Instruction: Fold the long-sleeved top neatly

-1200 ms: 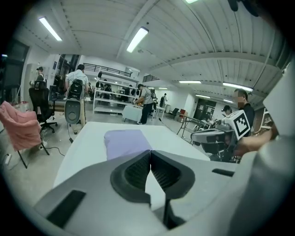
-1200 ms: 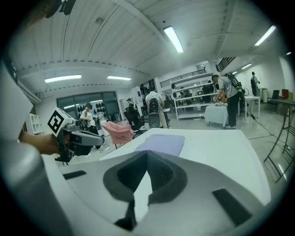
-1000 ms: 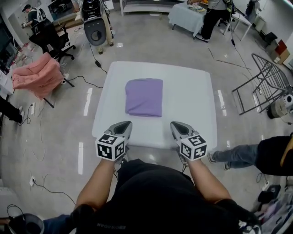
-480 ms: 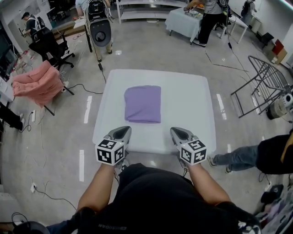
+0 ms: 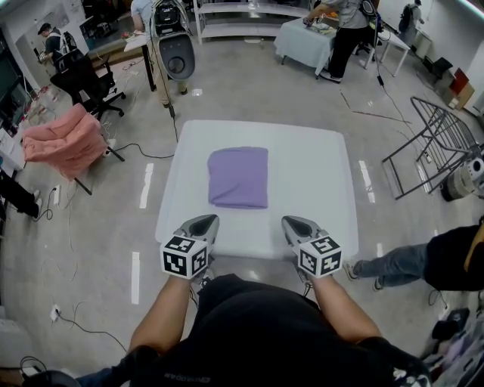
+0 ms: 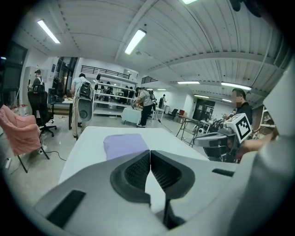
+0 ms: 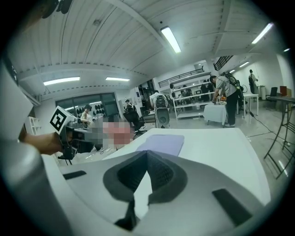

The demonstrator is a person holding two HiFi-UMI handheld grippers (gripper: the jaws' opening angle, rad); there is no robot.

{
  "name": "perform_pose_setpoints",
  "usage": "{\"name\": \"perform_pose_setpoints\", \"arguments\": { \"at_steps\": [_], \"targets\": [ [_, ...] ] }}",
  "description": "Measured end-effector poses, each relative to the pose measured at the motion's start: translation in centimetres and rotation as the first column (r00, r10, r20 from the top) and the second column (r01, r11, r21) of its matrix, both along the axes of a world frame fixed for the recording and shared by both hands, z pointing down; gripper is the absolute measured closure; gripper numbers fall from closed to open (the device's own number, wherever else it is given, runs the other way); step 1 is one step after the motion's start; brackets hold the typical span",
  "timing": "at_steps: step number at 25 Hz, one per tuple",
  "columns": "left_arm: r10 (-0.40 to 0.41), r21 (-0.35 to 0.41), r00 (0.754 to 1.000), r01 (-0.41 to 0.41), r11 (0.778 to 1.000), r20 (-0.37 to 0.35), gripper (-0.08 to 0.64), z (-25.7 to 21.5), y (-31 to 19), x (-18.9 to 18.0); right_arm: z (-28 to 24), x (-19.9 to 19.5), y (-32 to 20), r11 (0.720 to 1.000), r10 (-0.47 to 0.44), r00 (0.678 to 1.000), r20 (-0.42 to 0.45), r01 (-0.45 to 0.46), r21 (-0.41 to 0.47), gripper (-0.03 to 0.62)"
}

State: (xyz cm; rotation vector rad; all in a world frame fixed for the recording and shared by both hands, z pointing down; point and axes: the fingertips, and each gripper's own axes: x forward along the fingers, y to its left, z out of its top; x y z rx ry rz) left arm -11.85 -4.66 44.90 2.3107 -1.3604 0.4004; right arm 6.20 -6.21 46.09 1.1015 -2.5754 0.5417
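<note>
We look down on a white table point(image 5: 321, 185) at the centre of the frame. The purple top point(image 5: 238, 178) lies on it, folded into a flat, tidy rectangle a little left of the table's middle. Both hand-held grippers hang by the table's near edge, well apart from the top and pointing toward it: the left gripper point(image 5: 203, 224) at lower left, the right gripper point(image 5: 292, 223) at lower right. In the left gripper view we see its jaws pressed together at the tips with nothing between them. The right gripper view shows the same, jaws together and empty, with the top lying ahead on the table.

Around the table we see a glossy grey floor. A pink cloth point(image 5: 64, 140) is draped over a chair at upper left, with a black office chair point(image 5: 83, 75) just beyond it. A metal rack point(image 5: 435, 143) stands tilted on the floor at right. A person in jeans point(image 5: 420, 257) enters at the right edge, and another person point(image 5: 348, 23) stands at a cloth-covered table at the top of the frame.
</note>
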Motion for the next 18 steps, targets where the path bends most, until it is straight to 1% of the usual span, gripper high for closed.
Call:
{"name": "perform_pose_setpoints", "arguments": {
  "at_steps": [18],
  "targets": [
    [0.0, 0.009, 1.0, 0.0, 1.0, 0.004, 0.552, -0.47, 0.1, 0.34, -0.28, 0.53, 0.29, 1.0, -0.002, 1.0, -0.001, 0.002, -0.004, 0.589]
  ]
}}
